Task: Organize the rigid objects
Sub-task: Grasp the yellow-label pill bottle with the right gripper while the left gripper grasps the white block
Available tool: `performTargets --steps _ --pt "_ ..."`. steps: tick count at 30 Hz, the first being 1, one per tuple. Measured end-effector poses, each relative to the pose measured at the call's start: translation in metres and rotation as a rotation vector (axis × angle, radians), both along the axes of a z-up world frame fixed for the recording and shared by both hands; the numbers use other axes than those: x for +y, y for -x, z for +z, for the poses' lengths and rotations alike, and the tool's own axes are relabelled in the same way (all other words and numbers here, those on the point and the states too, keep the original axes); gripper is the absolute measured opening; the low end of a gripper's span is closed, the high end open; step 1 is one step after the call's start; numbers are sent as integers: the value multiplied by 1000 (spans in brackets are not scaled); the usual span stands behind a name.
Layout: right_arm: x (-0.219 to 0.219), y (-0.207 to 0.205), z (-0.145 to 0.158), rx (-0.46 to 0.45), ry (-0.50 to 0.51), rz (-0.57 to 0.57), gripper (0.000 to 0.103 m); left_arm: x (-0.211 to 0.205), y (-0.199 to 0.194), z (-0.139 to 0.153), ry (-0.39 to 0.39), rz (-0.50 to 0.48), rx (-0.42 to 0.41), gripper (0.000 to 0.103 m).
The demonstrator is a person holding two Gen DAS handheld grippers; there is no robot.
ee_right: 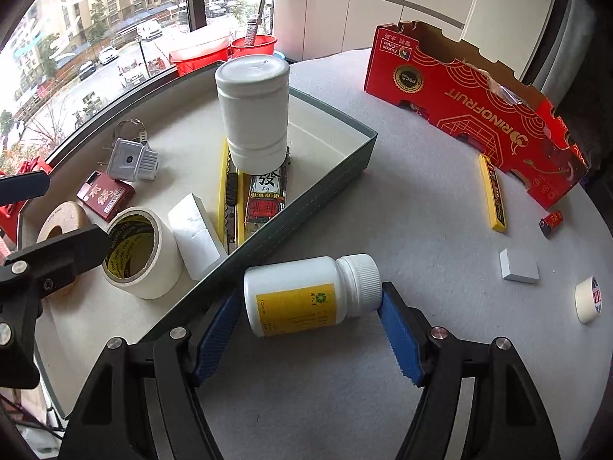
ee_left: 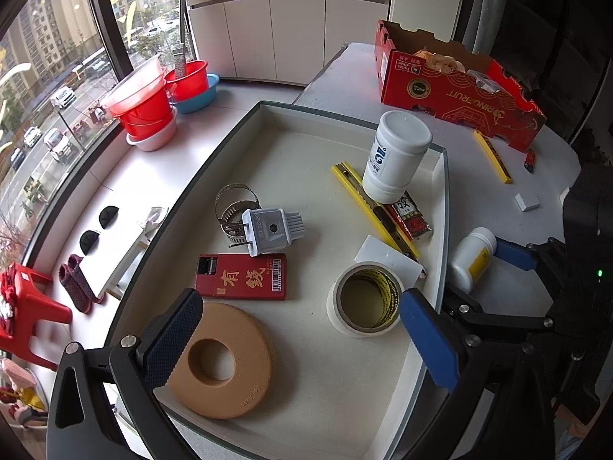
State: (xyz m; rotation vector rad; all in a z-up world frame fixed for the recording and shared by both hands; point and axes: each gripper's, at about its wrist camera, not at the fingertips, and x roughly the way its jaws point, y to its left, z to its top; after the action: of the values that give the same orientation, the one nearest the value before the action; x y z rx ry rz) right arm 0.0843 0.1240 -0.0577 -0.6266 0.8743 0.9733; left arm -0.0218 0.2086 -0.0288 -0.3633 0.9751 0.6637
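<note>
- The right hand-held gripper (ee_right: pixel 306 329) reached over the grey tabletop (ee_right: pixel 421 199) with its blue fingers (ee_right: pixel 400 339) set on either side of a small white pill bottle (ee_right: pixel 306 293); that bottle lay on its side just outside the tray, its ribbed cap touching the right finger and its base at the left finger, so it looked grasped end to end.
- The left hand-held gripper (ee_left: pixel 302 329) hovered over the tray (ee_left: pixel 440 207) with its jaws spread wide and nothing between them.
- Inside the tray, a tan foam ring (ee_left: pixel 224 360) lay flat beneath the left finger, and a roll of masking tape (ee_left: pixel 366 299) sat just beside the right finger.
- A red box with gold characters (ee_left: pixel 241 276) lay flat near the middle of the tray, with a grey plug adapter (ee_left: pixel 268 230) touching its far edge and metal hose clamps (ee_left: pixel 234 203) behind the adapter.
- A tall white jar (ee_left: pixel 396 155) stood upright near the tray's far side, on top of a yellow utility knife (ee_left: pixel 367 203) and a small red-and-white packet (ee_left: pixel 412 216).
- A white block (ee_right: pixel 195 235) leaned against the tray wall next to the tape.
- Out on the tabletop were a red fruit carton (ee_right: pixel 475 103), a second yellow knife (ee_right: pixel 492 195), a small red cylinder (ee_right: pixel 551 222), a grey-white tile (ee_right: pixel 517 266) and a small tape roll (ee_right: pixel 590 299), all well apart from the tray.
</note>
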Motion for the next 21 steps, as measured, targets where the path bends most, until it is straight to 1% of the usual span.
performTargets --steps 1,2,5,8,11,14,18,21 --pt "0 -2 -2 16 -1 1 73 -2 -1 1 0 -4 0 103" --pt "-2 -4 -4 38 -8 -2 68 -4 -3 2 0 -9 1 103" --pt "-13 -10 -3 61 -37 -44 68 -12 -10 5 0 -22 2 103" --pt "-38 -20 -3 78 -45 -119 68 -25 -21 12 16 -47 -13 103" --pt "-79 -36 -3 90 -39 -219 67 -46 -38 20 43 -90 -36 103" --pt "-130 -53 -2 109 -33 -349 66 -75 -65 23 85 -132 -46 103" --pt "-204 -72 -1 121 -45 -519 66 -119 -115 12 139 -167 -31 103" --pt "-248 -77 0 129 -58 -595 66 -148 -159 0 126 -188 1 103"
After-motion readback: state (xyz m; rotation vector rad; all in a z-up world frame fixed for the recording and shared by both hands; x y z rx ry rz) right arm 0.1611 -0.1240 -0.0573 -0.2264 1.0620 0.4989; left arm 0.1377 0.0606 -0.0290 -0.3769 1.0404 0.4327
